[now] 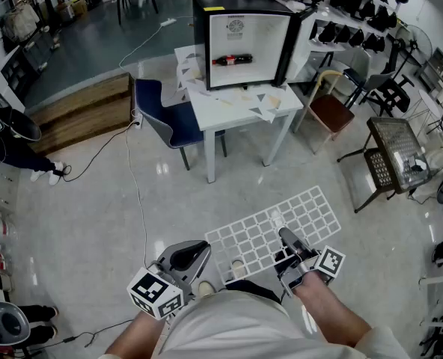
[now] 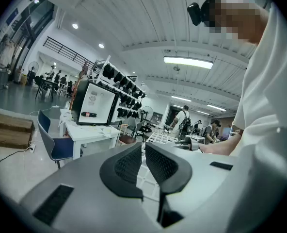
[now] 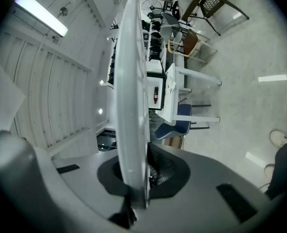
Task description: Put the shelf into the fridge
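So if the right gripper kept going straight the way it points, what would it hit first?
Likely the fridge or the white table under it. The right gripper, shut on the shelf, points level over the floor toward them; nothing closer shows in its line, though depth is unclear.

The fridge [image 1: 240,40] is a small black cabinet with a white inside. It stands upright at the back of the white desk [image 1: 229,114], and its door [image 1: 300,34] is swung open to the right. A dark bottle [image 1: 233,60] with a red label lies on its side inside, about halfway up. The shelf [image 1: 281,219] is a white rectangular wire grid of square cells. It is held roughly flat in the air, well apart from the desk on its near side. The right tongs [image 1: 287,238] clamp its near edge, and in the right gripper view it shows edge-on as a thin white slab.
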